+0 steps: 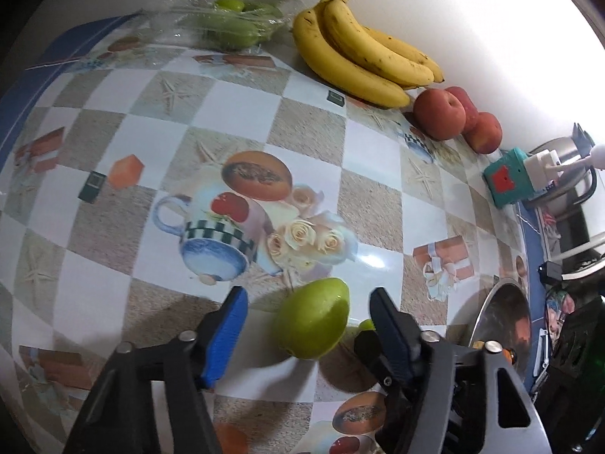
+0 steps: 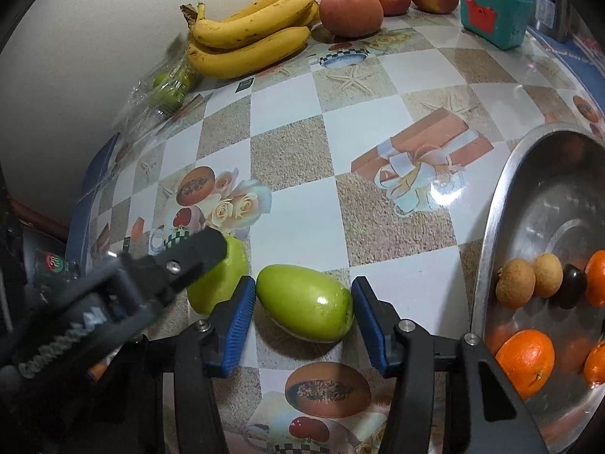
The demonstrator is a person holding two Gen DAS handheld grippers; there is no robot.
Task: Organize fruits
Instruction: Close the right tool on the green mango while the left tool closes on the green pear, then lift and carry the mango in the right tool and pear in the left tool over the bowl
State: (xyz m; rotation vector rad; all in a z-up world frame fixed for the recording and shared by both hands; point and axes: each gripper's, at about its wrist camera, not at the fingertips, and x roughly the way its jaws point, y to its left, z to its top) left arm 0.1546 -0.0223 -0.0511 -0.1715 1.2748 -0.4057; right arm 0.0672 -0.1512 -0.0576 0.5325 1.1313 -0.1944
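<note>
Since both loose fruits are smooth, glossy and egg-shaped, they look firm and light but apt to squirt out of a skewed pinch, so the pads should sit across the widest part or squarely on the two ends.

The left gripper (image 1: 308, 294) stands half-wide astride the left green fruit (image 1: 312, 321), at six o'clock in its own view, with a gap showing at each pad. Just beside it, the right gripper (image 2: 302, 283) has narrowed onto the right green fruit (image 2: 306, 306) on the tablecloth (image 2: 302, 204), its pads meeting both ends.

Counting across the right wrist view:
- A clear bag (image 2: 166, 87) at ten o'clock holds green fruits, too blurred to count.
- One bunch of bananas (image 2: 249, 38), seemingly four.
- Three red fruits (image 2: 349, 11) at twelve.
- The steel bowl (image 2: 491, 234) at three holds two brown fruits, one dark one and at least three oranges.
</note>
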